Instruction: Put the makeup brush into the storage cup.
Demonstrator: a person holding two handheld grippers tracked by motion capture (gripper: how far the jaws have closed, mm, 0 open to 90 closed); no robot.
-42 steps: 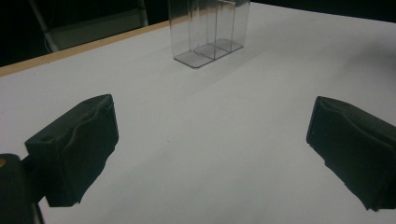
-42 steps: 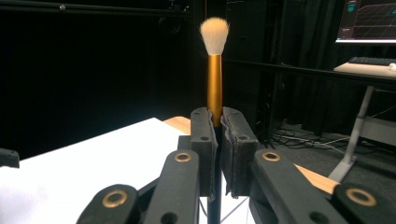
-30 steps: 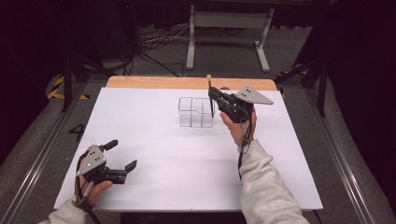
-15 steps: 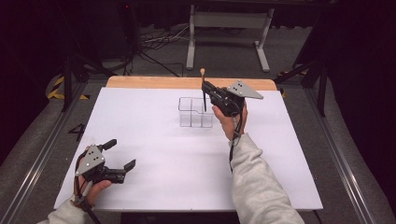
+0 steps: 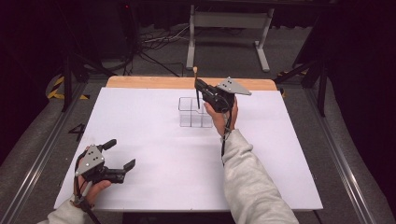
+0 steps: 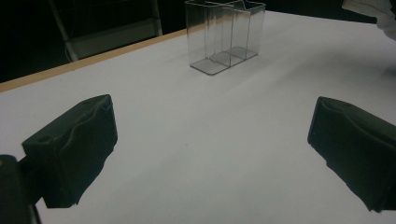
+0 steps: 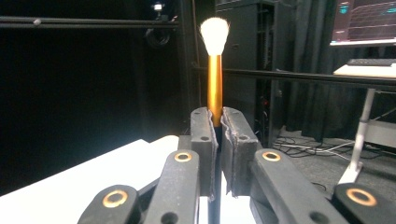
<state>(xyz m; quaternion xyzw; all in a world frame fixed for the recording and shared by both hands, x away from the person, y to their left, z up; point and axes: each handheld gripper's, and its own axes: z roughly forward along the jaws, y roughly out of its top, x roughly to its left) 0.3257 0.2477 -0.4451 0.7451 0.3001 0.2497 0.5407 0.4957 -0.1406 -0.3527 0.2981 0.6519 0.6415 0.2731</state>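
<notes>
A make-up brush [image 5: 196,81] with a white tuft, gold ferrule and black handle stands upright, tuft up, in my right gripper [image 5: 198,87], which is shut on its handle. In the right gripper view the brush [image 7: 215,70] rises from between the closed pads of the right gripper [image 7: 218,126]. Its lower end hangs over the back of a clear compartmented organizer [image 5: 191,116]; I cannot tell whether it is inside. My left gripper [image 5: 122,154] rests at the table's front left, open and holding nothing. In the left gripper view, the organizer [image 6: 224,35] stands far ahead of the left gripper [image 6: 210,154].
The white table top [image 5: 154,140] has a wooden strip [image 5: 149,82] along its back edge. Behind the table stand a metal frame [image 5: 229,28] and cables on the floor. A lit monitor [image 7: 364,21] shows at the far right of the right gripper view.
My right gripper has moved left and slightly up with the brush, bringing it upright over the organizer's back. The left gripper has stayed in place, open.
</notes>
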